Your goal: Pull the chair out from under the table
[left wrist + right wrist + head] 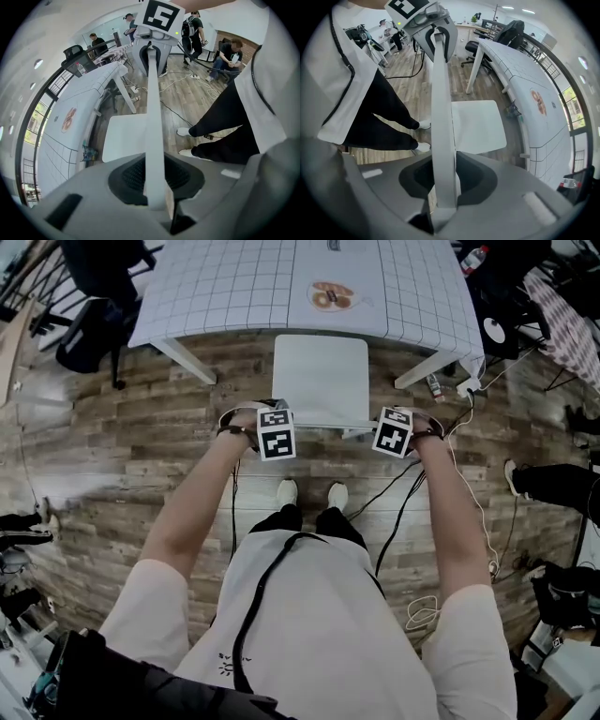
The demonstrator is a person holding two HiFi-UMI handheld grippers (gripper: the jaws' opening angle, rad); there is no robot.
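Beyond the person's shoes (287, 491) on the plank floor (141, 456), the bench (234, 287) spans the far side. Before it stands the white chair (320, 379), its seat mostly clear and its front edge about at the bench's rim. Both claws are clamped on the top edge of the backrest (328, 421): the left claw (156, 180) and the right claw (444, 180), 1 near each corner. The pull looks under way, perhaps nearly done. Next, I judge, the 2 claws must draw back evenly without slackening, as the person steps back.

I note the chair (319, 381): smooth, matt white, plastic-looking. Floor (122, 474): grainy wood planks. Tablecloth (234, 287): matt gridded cloth.
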